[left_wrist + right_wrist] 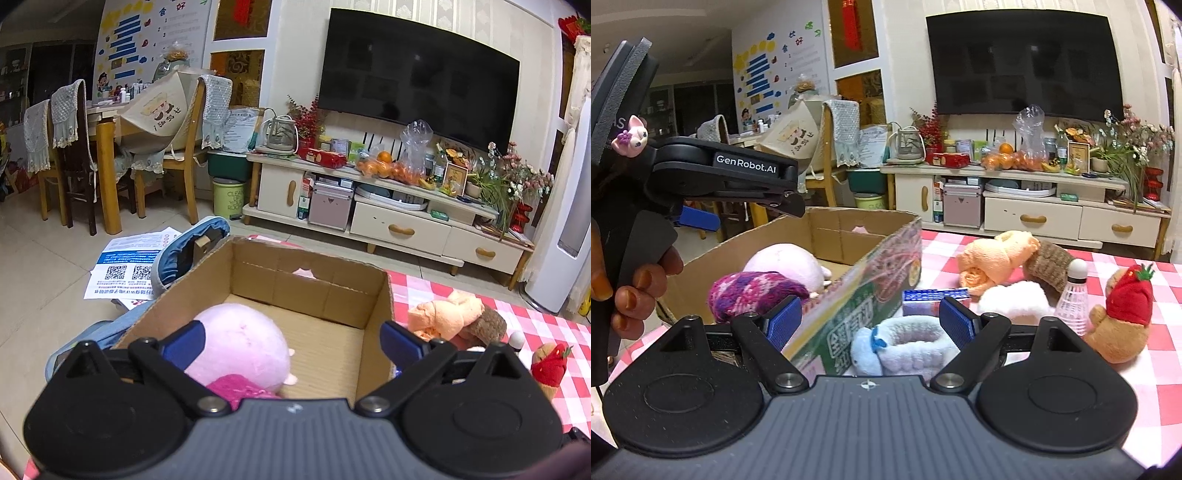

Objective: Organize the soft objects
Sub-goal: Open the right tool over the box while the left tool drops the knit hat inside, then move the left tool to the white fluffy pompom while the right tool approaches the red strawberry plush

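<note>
An open cardboard box stands on the checked tablecloth. A pink plush toy with a knitted magenta part lies in its near left corner. My left gripper is open above the box, the plush beside its left finger, not held. In the right wrist view the box is at the left, with the pink plush and knitted piece inside. My right gripper is open over a pale blue and white plush ring beside the box. The left gripper hovers over the box.
On the cloth right of the box lie an orange knitted toy, a brown knitted piece, a white fluffy item, a shuttlecock, a bear with a strawberry hat and a blue packet. A TV stand is behind.
</note>
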`<state>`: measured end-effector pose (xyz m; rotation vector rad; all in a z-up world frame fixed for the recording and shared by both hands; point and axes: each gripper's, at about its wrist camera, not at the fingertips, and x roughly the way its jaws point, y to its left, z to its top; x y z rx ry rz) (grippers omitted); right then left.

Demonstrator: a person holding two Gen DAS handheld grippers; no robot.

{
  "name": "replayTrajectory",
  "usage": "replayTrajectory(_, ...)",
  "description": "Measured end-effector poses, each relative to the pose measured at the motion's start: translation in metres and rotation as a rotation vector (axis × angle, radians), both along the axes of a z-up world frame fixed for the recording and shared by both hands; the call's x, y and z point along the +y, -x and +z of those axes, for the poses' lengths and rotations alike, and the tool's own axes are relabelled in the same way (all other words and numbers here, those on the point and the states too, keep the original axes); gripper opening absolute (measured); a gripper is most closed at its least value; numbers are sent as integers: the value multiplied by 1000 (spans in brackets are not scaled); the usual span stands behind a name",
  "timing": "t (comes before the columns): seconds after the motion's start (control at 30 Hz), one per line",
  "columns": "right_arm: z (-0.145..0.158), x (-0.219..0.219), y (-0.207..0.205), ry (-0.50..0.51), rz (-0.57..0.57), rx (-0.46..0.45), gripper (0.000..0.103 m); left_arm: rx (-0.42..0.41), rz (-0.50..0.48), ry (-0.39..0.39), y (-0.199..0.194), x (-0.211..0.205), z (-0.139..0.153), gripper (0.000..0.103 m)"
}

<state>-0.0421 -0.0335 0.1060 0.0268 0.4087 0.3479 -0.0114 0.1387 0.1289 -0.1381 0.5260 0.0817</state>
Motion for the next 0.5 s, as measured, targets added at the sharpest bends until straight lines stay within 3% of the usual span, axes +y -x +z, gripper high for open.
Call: replayTrajectory(0.5,-3,-21,0,-34,-43,-3,101,15,-40,-70,-4,-35,-3,101)
